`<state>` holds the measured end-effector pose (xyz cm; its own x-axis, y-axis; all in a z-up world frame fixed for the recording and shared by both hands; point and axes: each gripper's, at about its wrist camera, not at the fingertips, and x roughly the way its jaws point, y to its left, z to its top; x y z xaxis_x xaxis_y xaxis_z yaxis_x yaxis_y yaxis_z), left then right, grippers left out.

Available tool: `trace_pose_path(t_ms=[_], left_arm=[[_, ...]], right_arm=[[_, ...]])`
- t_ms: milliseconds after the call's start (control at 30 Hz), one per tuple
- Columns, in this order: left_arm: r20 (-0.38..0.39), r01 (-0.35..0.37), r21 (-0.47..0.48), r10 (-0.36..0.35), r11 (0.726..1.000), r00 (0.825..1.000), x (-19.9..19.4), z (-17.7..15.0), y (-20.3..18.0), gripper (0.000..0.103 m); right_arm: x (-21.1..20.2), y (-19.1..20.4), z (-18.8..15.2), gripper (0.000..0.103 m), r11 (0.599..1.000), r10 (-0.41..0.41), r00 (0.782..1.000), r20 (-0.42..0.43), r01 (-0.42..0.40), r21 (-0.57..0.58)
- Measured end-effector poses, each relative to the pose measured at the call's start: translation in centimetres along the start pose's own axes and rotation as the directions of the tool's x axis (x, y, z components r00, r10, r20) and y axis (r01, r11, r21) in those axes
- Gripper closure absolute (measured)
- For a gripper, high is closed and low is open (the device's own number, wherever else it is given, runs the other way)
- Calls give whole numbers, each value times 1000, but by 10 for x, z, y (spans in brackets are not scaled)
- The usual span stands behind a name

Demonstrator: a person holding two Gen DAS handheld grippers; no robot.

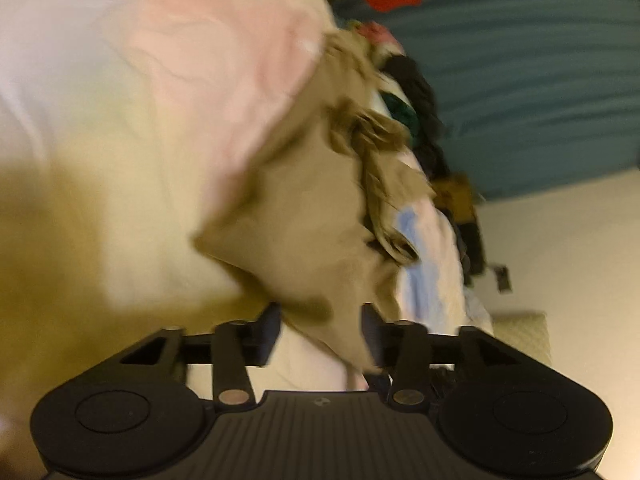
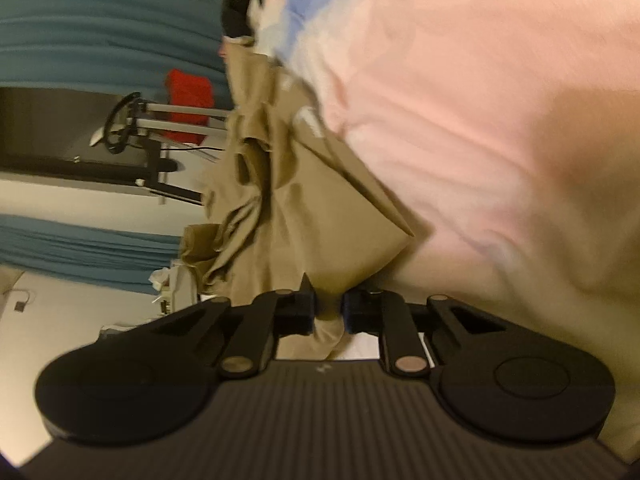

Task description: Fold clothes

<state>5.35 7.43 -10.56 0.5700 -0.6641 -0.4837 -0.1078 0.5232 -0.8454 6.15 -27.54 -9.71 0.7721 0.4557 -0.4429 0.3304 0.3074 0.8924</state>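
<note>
Tan garment (image 1: 304,220) lies crumpled on pink bedsheet (image 1: 192,60), one end in each gripper. Left gripper (image 1: 320,334): fingers set apart, cloth between; grip unclear. Right gripper (image 2: 329,312): clenched on cloth. Clothes pile (image 1: 420,120) just beyond; teal curtain (image 1: 540,60) behind.

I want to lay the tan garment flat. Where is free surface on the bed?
Bare pink sheet lies beside the tan garment, on the side away from the clothes pile. That pile side is crowded. Both the left gripper and right gripper pinch the garment.
</note>
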Motion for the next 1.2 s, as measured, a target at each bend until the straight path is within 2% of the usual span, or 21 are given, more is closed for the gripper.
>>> trace_pose_path(t_ms=[100, 200, 300, 367, 467, 533, 567, 600, 700, 867, 1033, 1100, 1200], left_arm=[[-60, 58, 14, -57, 998, 997, 10, -10, -8, 30], [-116, 67, -12, -68, 998, 991, 30, -22, -11, 29], [-91, 48, -109, -58, 993, 994, 47, -16, 0, 30], [-58, 39, -168, -49, 985, 997, 55, -10, 8, 35], [30, 30, -183, -25, 983, 999, 49, 0, 16, 44], [69, 19, -193, -6, 981, 998, 42, 3, 21, 54], [83, 8, -200, 9, 980, 997, 39, 4, 24, 65], [94, 3, -211, 18, 978, 995, 37, 3, 27, 69], [123, 18, -248, 13, 968, 992, 29, -3, 35, 74], [177, 13, -235, 30, 972, 984, 16, -17, 33, 75], [188, 8, -245, 40, 970, 981, 8, -22, 32, 78], [200, 13, -228, 34, 974, 979, 3, -22, 30, 85], [229, 28, -168, 11, 985, 973, -5, -23, 22, 89]], right_arm=[[-6, 7, -1, 88, 999, 24, 1000, 16, -24, -39], [-10, 9, 1, 89, 998, 53, 998, 19, -52, -33], [-14, 10, 3, 89, 997, 73, 997, 26, -72, -28], [-18, 10, 4, 89, 996, 83, 996, 35, -81, -30], [-24, 11, 7, 90, 996, 86, 995, 59, -84, -38], [-27, 10, 9, 90, 996, 90, 993, 77, -87, -34], [-29, 9, 11, 90, 995, 92, 992, 83, -90, -30], [-29, 9, 11, 90, 995, 93, 992, 86, -91, -29], [-30, 10, 12, 90, 995, 93, 991, 92, -90, -37], [-35, 3, 6, 90, 997, 55, 992, 113, -49, -58], [-38, 3, 4, 90, 996, 46, 991, 128, -36, -78], [-40, 4, 3, 90, 995, 47, 991, 127, -36, -88], [-42, 7, 1, 90, 994, 50, 990, 134, -37, -102]])
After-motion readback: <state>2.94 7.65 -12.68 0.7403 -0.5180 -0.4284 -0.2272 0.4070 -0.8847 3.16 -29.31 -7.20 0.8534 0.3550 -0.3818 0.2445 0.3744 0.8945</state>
